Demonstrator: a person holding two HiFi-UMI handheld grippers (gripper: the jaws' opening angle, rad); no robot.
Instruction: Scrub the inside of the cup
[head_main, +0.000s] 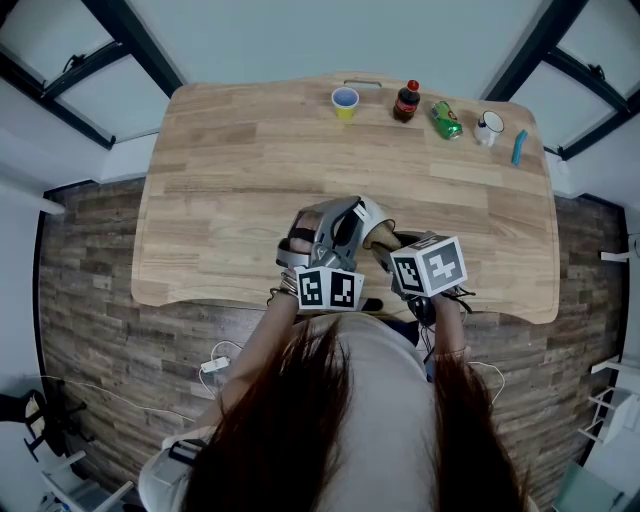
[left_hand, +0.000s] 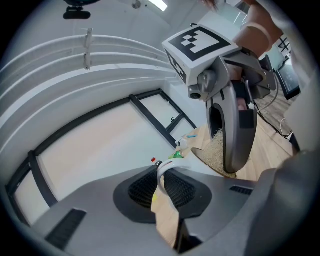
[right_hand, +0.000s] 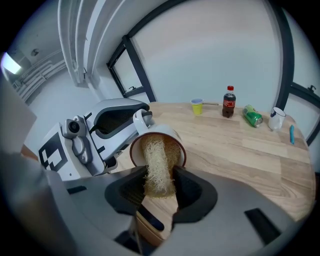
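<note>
- The left hand-held gripper (left_hand: 162, 184) is pinched narrow on the handle of the cup (right_hand: 161, 131), a thin white loop between its pads. It holds the cup on its side in the air above the near edge of the table (head_main: 250, 180), mouth turned toward the other gripper.
- The cup is white outside and brown inside. It hangs between the two grippers and does not rest on the table.
- The right hand-held gripper (right_hand: 159, 189) is clamped on a straw-coloured, fibrous scrubber (right_hand: 157, 162), whose front end is pushed into the cup's mouth.
- Step, as I judge it: the scrubbing itself, with the scrubber already inside.
- The next move calls for twisting or pumping the scrubber against the wall and bottom while the left grip steadies the cup. The hold is only on the thin handle, so a hard push could swing the cup.
- Along the far edge, well apart from the work:
  - a yellow cup (head_main: 345, 101)
  - a dark bottle (head_main: 406, 102) with a red cap and red label
  - a green can (head_main: 446, 120) lying down
  - a white mug (head_main: 488, 127)
  - a blue stick (head_main: 518, 147)
- Writing: nothing on the bottle label or the can is legible, and the cup shows no print. The marker cubes (head_main: 328, 288) carry only black-and-white squares.
</note>
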